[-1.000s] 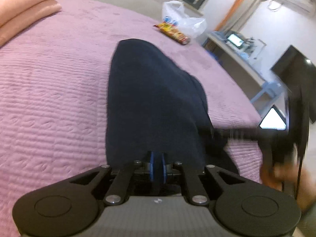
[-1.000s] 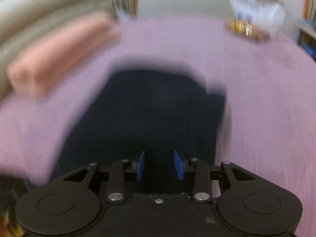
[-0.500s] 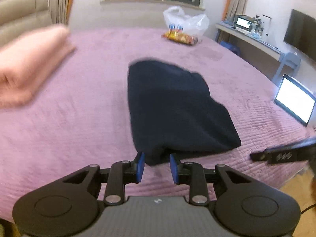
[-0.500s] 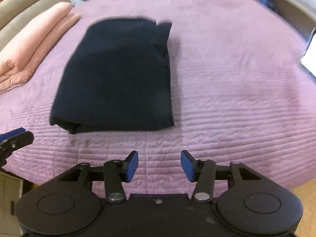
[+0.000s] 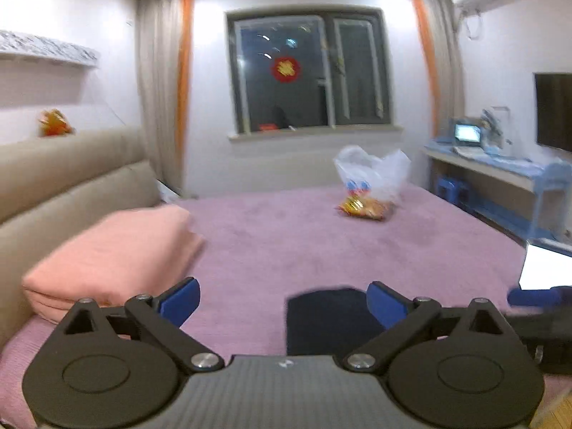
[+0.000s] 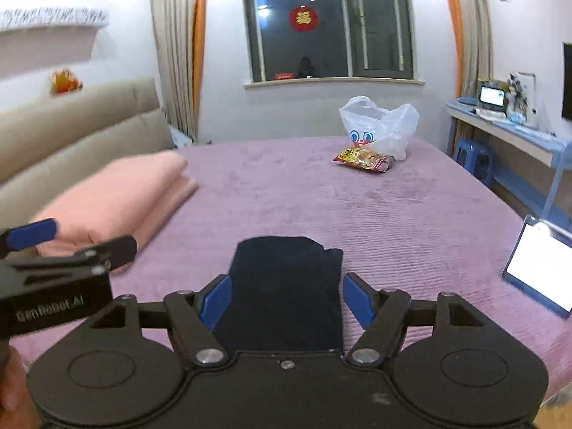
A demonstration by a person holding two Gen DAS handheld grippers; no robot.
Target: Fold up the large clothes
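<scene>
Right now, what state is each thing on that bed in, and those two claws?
Dark garment: folded, lying flat on the bed.
Pink blanket: folded.
Plastic bag: open, upright.
Tablet: screen lit.
Left claw: opening, empty.
Right claw: opening, empty.

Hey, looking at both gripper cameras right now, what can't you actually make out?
- Dark folded garment: its near edge is hidden behind the gripper body in both wrist views, so the fold there is unseen.
- Snack packet: print too small in the right view, blurred in the left.
- Tablet: screen washed out white; cut by the left view's edge.
</scene>
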